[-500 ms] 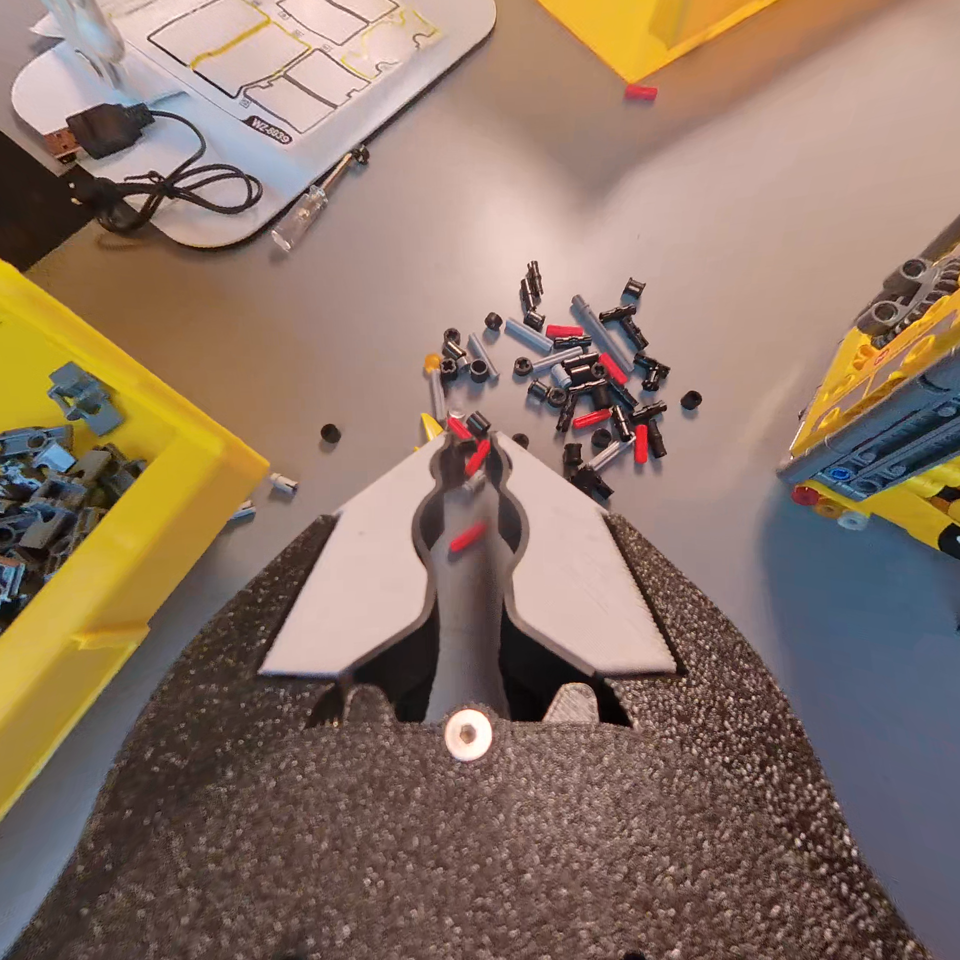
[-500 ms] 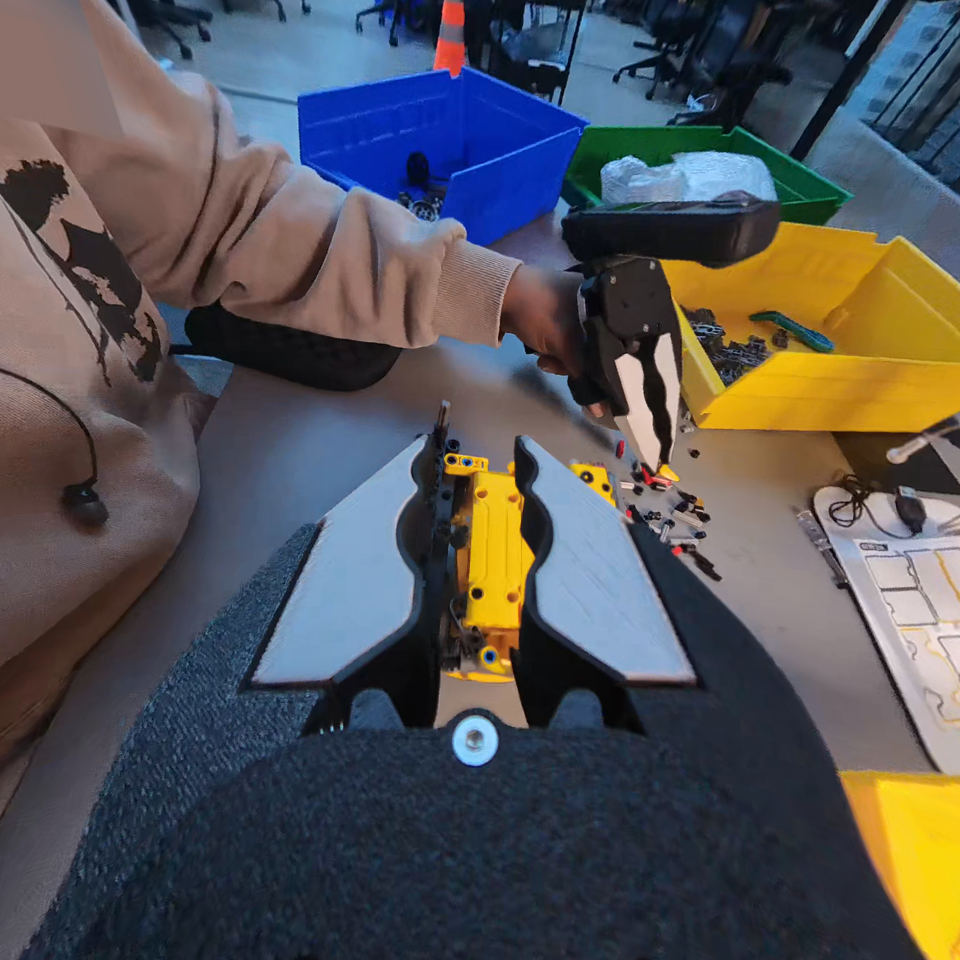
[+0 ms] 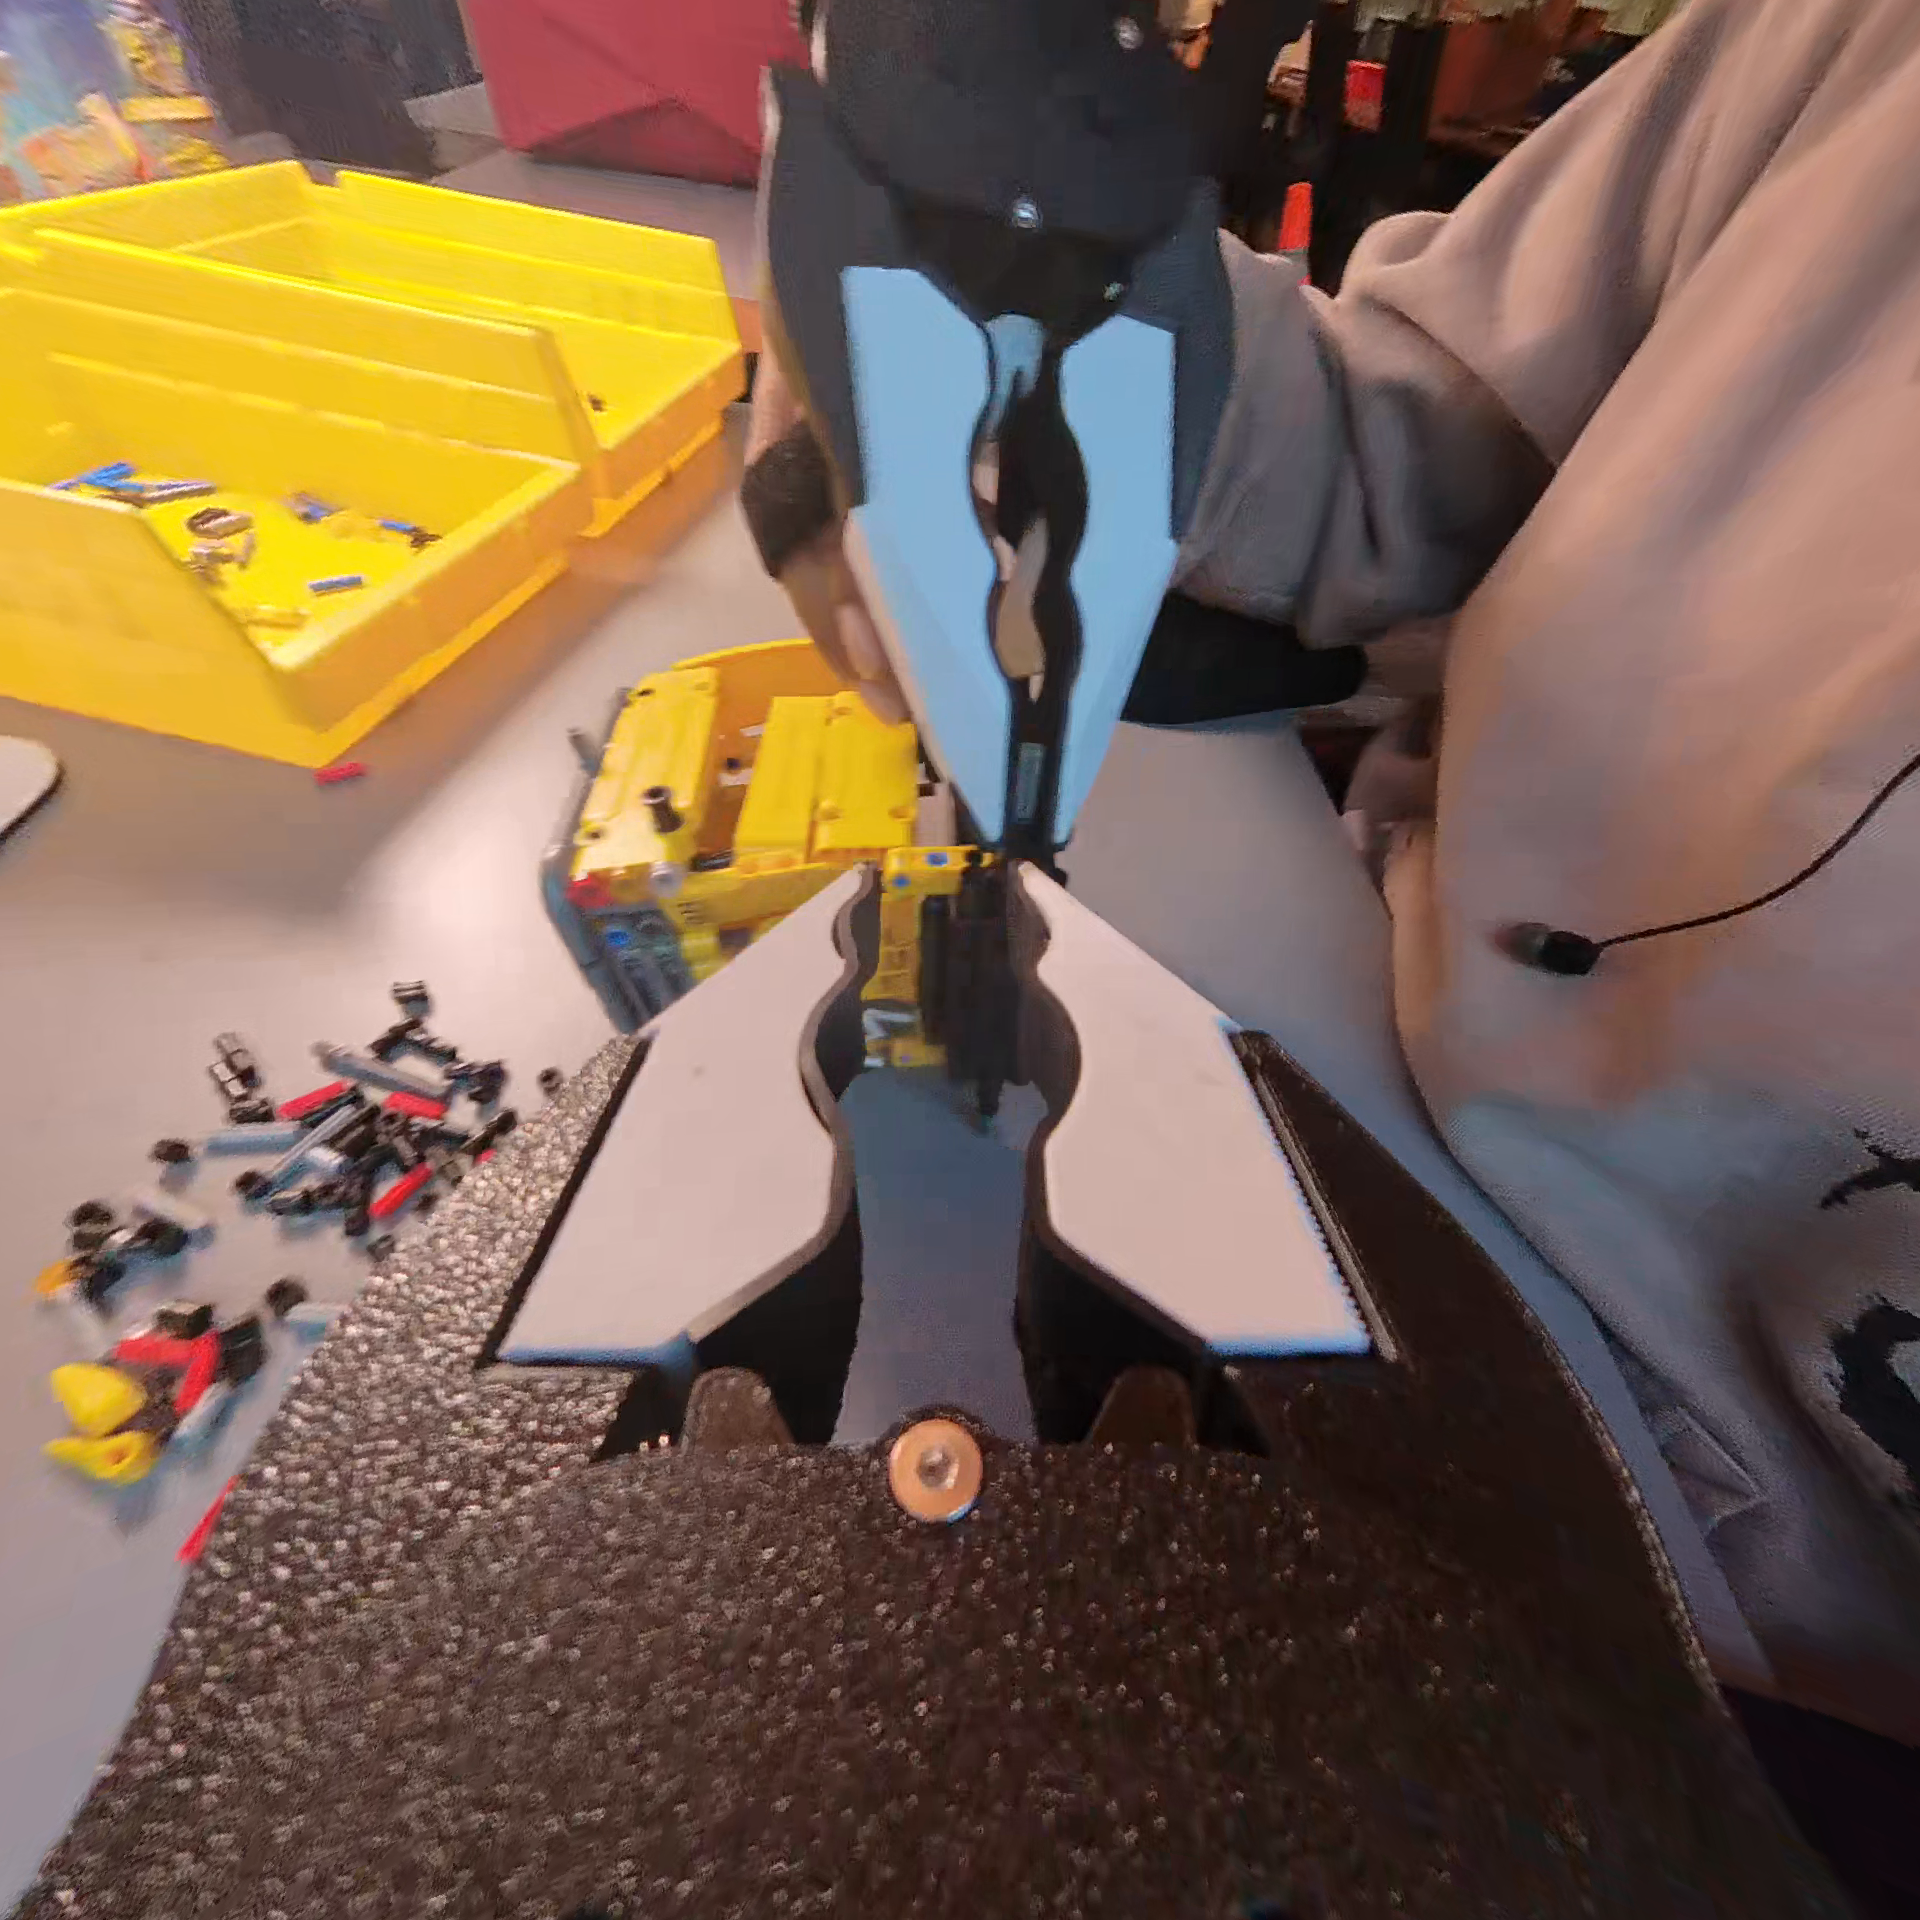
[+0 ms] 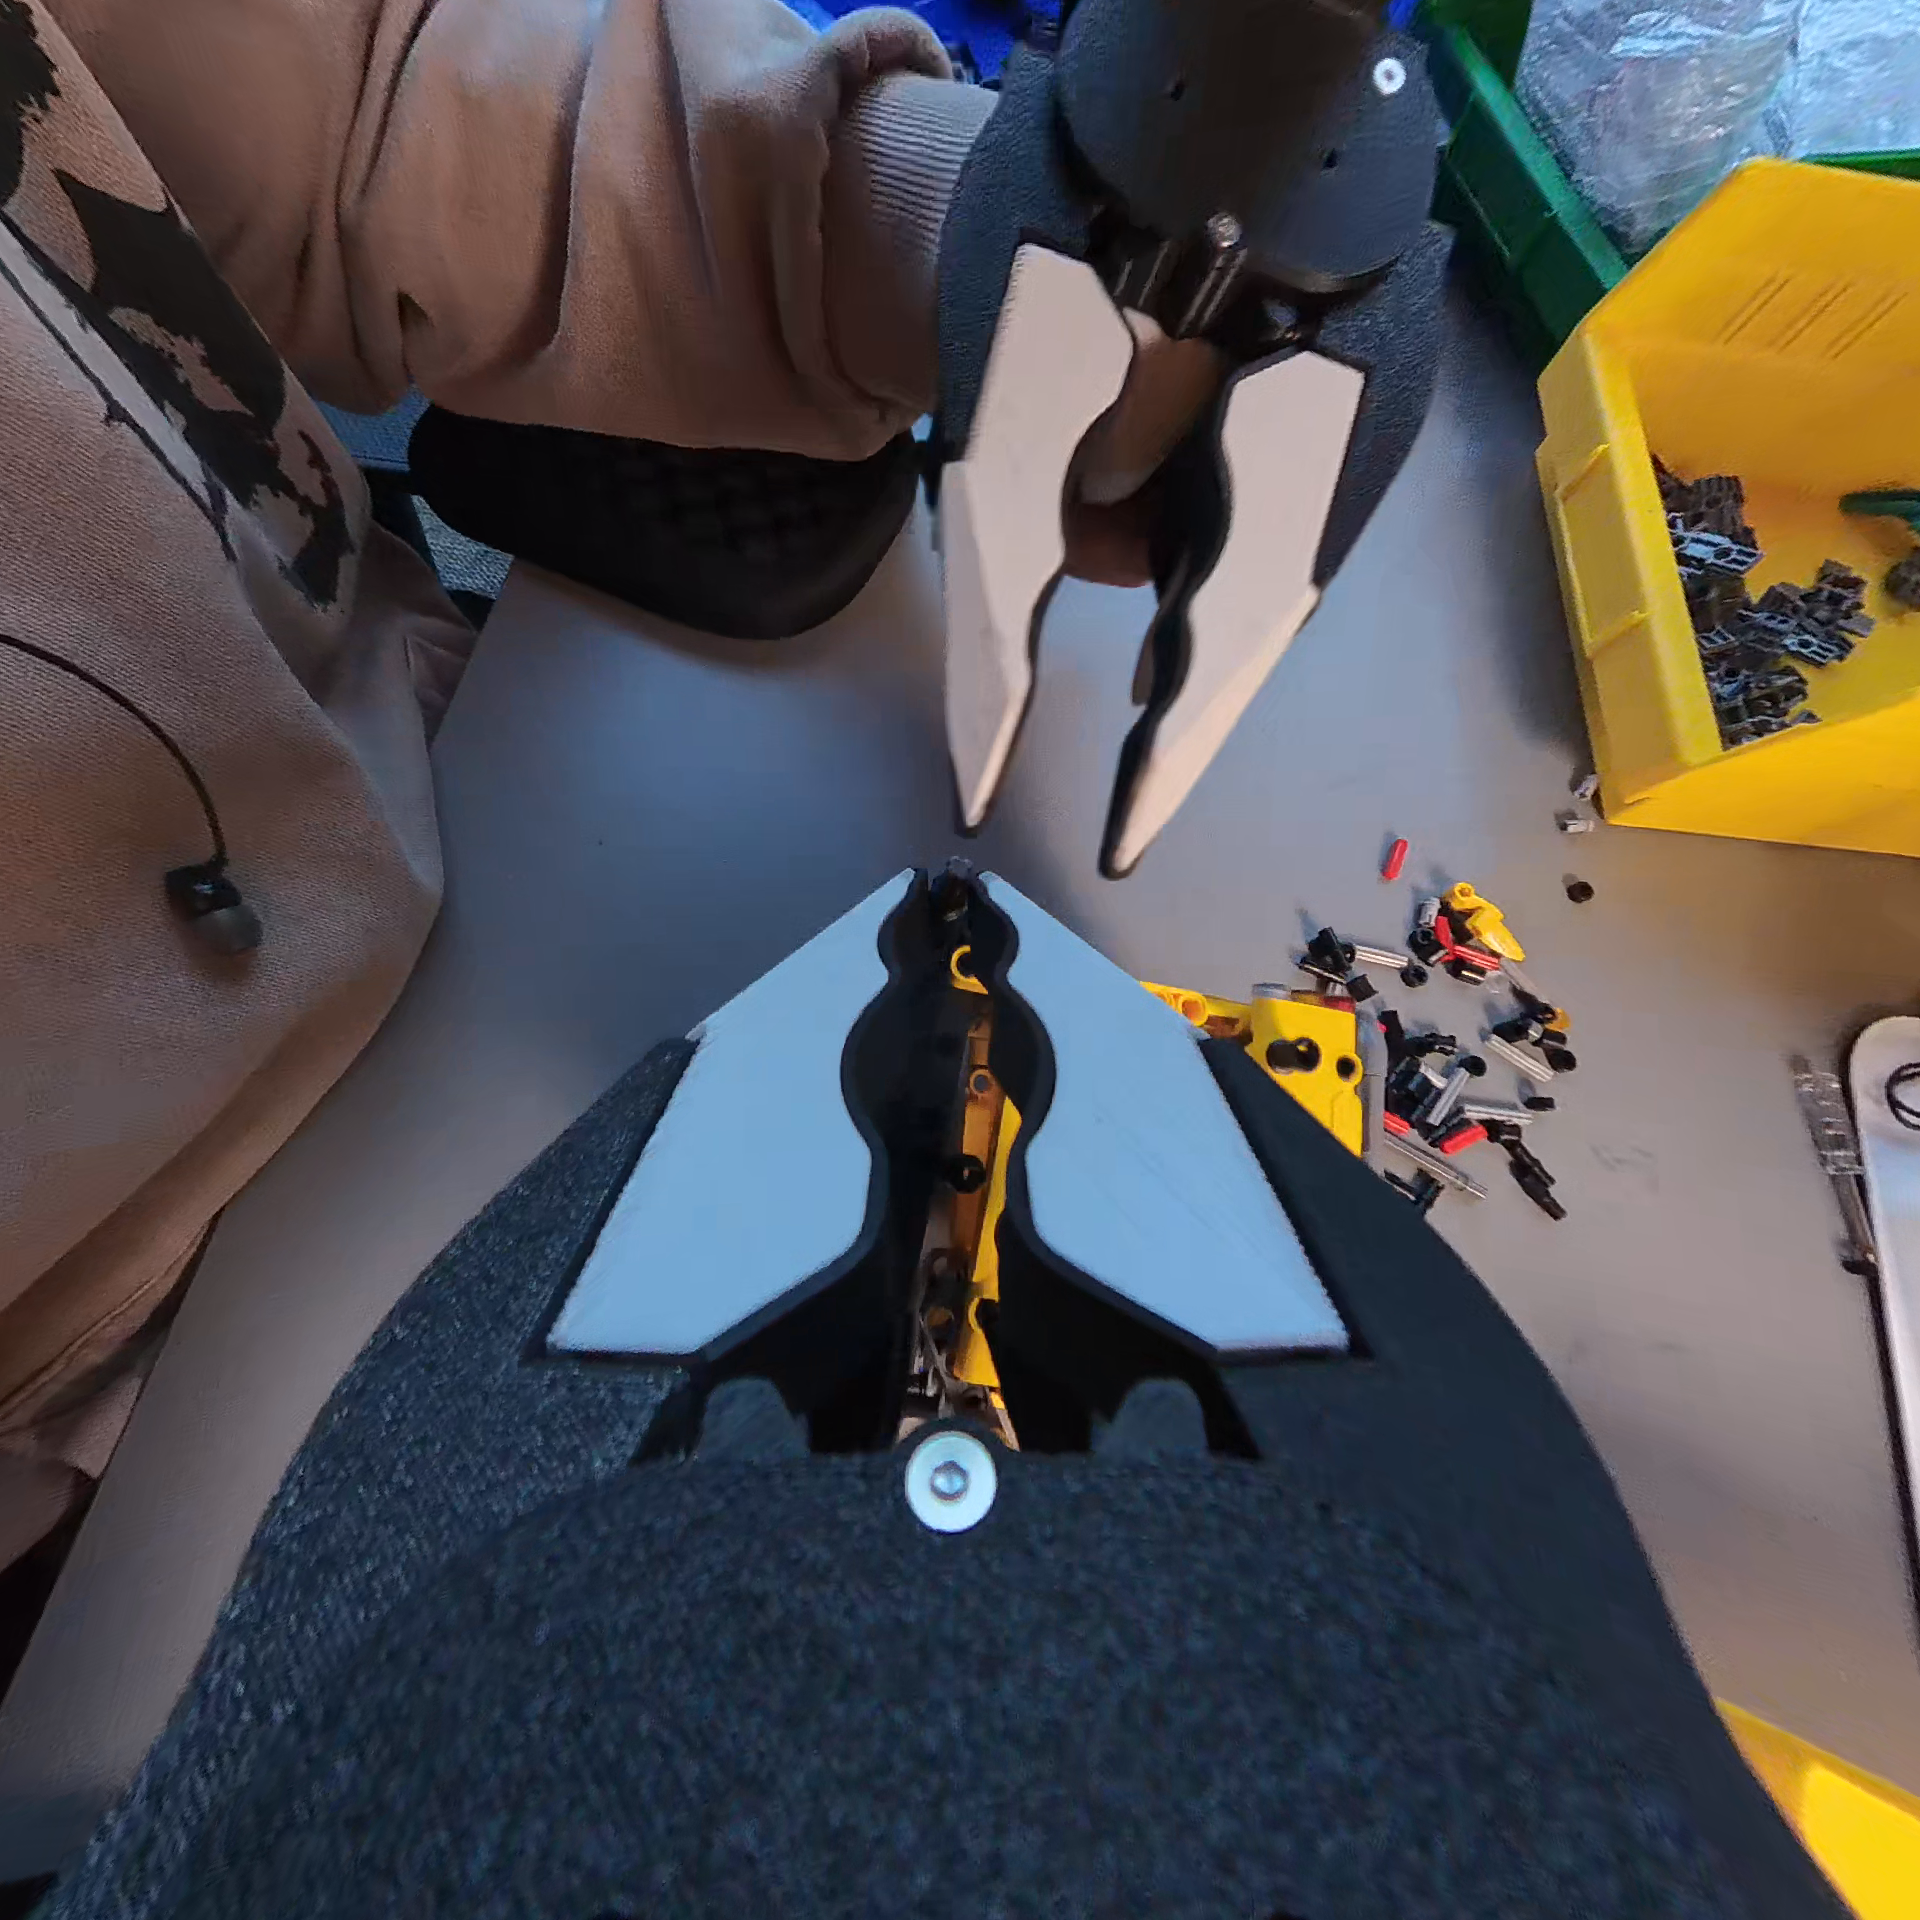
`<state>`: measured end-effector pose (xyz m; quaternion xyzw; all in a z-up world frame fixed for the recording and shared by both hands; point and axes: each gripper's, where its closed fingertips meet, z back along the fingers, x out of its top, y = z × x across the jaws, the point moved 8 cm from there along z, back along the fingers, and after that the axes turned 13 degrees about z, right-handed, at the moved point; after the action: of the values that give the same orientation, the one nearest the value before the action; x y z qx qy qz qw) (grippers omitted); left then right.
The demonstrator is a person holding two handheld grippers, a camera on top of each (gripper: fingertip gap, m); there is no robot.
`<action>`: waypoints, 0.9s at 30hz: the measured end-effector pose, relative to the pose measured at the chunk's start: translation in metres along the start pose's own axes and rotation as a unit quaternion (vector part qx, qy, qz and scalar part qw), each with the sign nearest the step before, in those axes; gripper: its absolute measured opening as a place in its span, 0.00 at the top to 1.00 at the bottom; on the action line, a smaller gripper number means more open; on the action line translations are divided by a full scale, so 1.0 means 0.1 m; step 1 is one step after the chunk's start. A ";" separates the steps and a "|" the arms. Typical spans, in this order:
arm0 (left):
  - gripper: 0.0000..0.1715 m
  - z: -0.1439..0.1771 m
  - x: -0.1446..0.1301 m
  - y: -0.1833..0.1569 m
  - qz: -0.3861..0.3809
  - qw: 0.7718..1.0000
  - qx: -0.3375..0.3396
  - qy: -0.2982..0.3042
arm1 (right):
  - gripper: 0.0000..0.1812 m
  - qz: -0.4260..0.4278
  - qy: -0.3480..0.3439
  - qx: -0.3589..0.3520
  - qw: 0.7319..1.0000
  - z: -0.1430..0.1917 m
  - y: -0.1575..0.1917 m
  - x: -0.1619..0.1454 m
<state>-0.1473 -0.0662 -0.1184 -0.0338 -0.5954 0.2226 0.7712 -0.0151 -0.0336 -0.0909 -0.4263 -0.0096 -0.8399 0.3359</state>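
Observation:
A yellow brick-built model (image 3: 748,790) rests on the grey table. My right gripper (image 4: 948,883) is shut on the model's black beam edge, with the yellow body (image 4: 1304,1049) showing beside and between its fingers. In the left wrist view the right gripper (image 3: 1023,831) comes down from above onto that black beam. My left gripper (image 3: 940,883) is open and empty, its tips just in front of the model's near corner. In the right wrist view the left gripper (image 4: 1044,844) hovers open just beyond my right fingertips.
A pile of small black, red and grey pins (image 3: 343,1132) lies left of the model, also seen in the right wrist view (image 4: 1455,1081). Yellow bins (image 3: 312,582) (image 4: 1621,623) and a green bin (image 4: 1507,177) stand around. A person's tan sweatshirt (image 3: 1662,727) borders the table edge. The tips of both grippers are at nearly the same place.
My left gripper has swung from the pin pile over to the model and opened. My right gripper has closed narrower, onto the model's black edge.

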 end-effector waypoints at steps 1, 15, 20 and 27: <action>0.86 -0.06 -0.01 -0.05 -0.003 1.000 -0.012 0.006 | 0.97 0.002 0.001 0.000 1.000 0.01 0.00 0.00; 0.93 -0.23 0.00 -0.12 -0.007 0.999 -0.034 -0.013 | 0.98 -0.019 -0.056 0.009 0.998 0.13 0.00 -0.05; 0.93 -0.25 0.00 -0.13 0.000 0.999 -0.036 -0.024 | 0.97 -0.025 -0.070 0.012 0.997 0.14 0.02 -0.07; 0.95 -0.26 -0.01 -0.12 -0.017 0.999 -0.014 -0.027 | 0.98 -0.037 -0.081 0.015 0.996 0.16 -0.02 -0.10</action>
<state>-0.1191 -0.0715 -0.1227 -0.0289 -0.6195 0.2017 0.7581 -0.0009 -0.0216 -0.0878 -0.4870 -0.0658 -0.8143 0.3089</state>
